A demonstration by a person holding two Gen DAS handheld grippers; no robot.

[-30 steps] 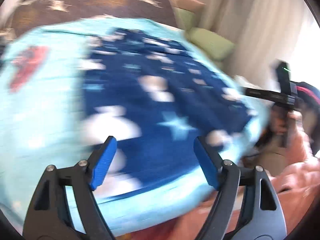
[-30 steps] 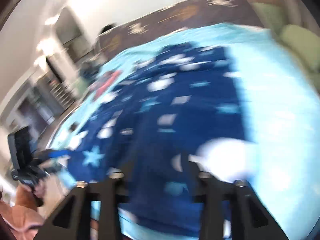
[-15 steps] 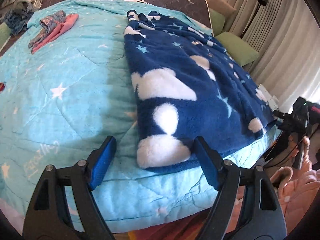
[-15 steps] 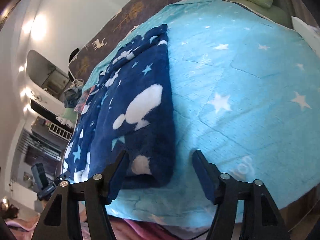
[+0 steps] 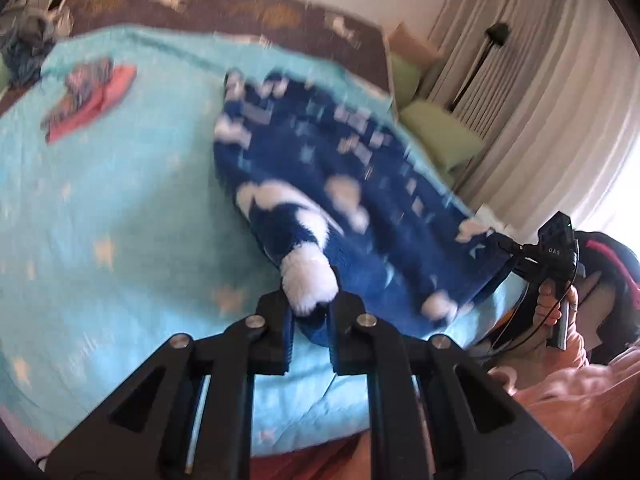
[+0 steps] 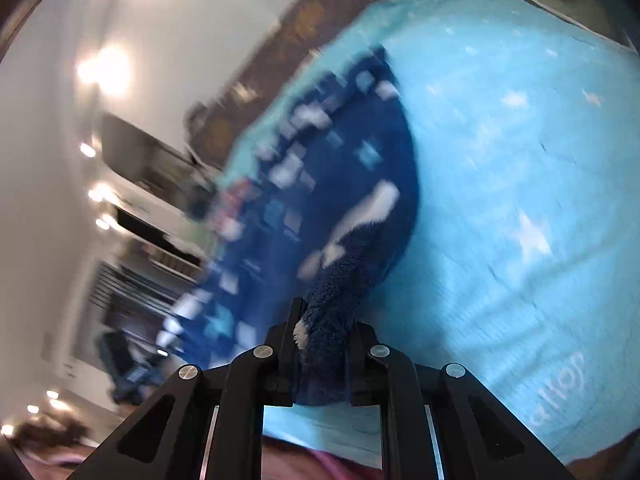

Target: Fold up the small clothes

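Note:
A navy fleece garment (image 5: 344, 200) with white clouds and stars lies lengthwise on a light blue bedspread (image 5: 120, 208). My left gripper (image 5: 310, 312) is shut on its near left corner, a white fluffy patch bunched between the blue pads. My right gripper (image 6: 320, 344) is shut on the near right corner of the same navy garment (image 6: 340, 184), fleece bulging between the jaws. The right gripper also shows in the left wrist view (image 5: 504, 256), pinching the garment's right edge. Both views are motion-blurred.
A folded pink and patterned garment (image 5: 88, 96) lies at the far left of the bed. Green pillows (image 5: 440, 136) and curtains (image 5: 540, 100) stand at the right. A brown headboard (image 5: 240, 12) runs behind. The bed's near edge (image 5: 312, 432) is just below my grippers.
Both grippers were open just short of the garment's near corners. Now both have shut on those corners and the fleece is bunched and lifted.

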